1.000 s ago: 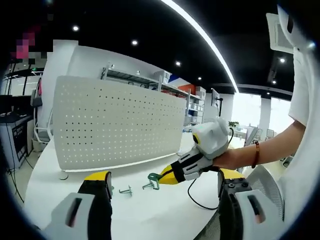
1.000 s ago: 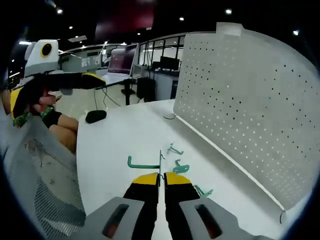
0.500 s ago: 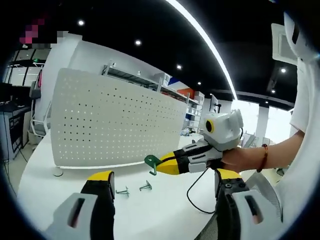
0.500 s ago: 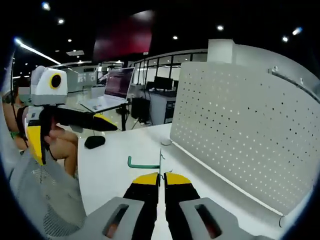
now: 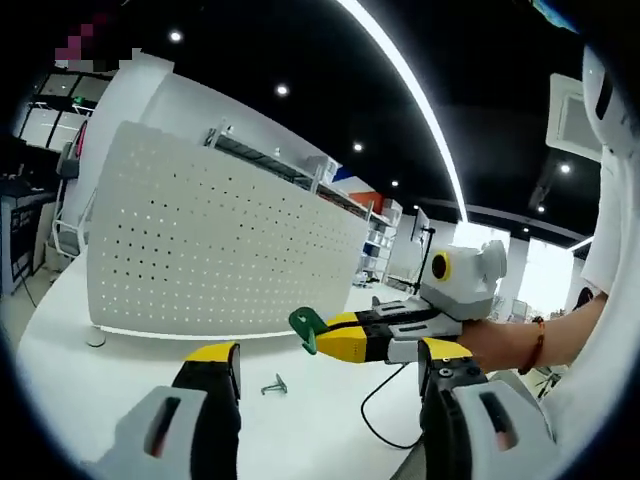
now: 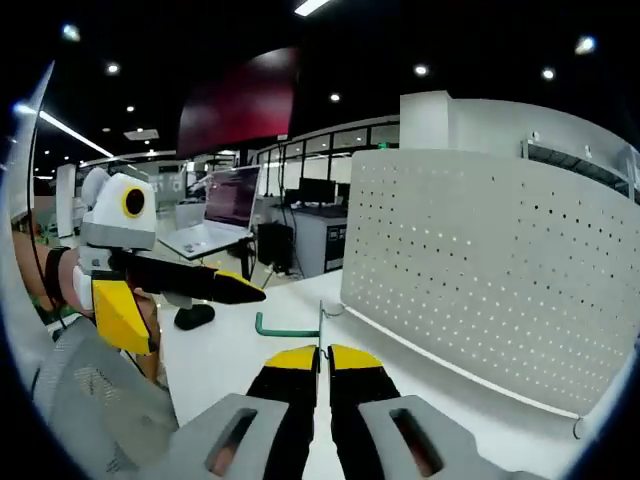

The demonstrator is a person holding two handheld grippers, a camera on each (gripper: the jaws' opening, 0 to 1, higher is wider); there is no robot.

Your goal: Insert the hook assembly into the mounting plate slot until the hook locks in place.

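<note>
Pegboard panel, white and dotted with small holes, stands upright on a white table and spans the left and centre of the left gripper view. In the lower part of that frame the left gripper rises from the bottom edge, its two yellow-tipped jaws standing wide apart with nothing between them. Just above them, right of centre, the right gripper reaches in from the right, held by a hand. Its yellow jaws are closed on a green hook, which hangs in the air in front of the panel and apart from it. A small metal hook lies on the table below, between the left gripper's jaws in the frame.

In the right gripper view, the right gripper fills the bottom centre, its jaws pressed together on the green hook, whose bar runs leftward from a thin upright plate at the jaw tips. The pegboard panel occupies the right half of the frame. At the left edge the left gripper shows, jaws open.
</note>
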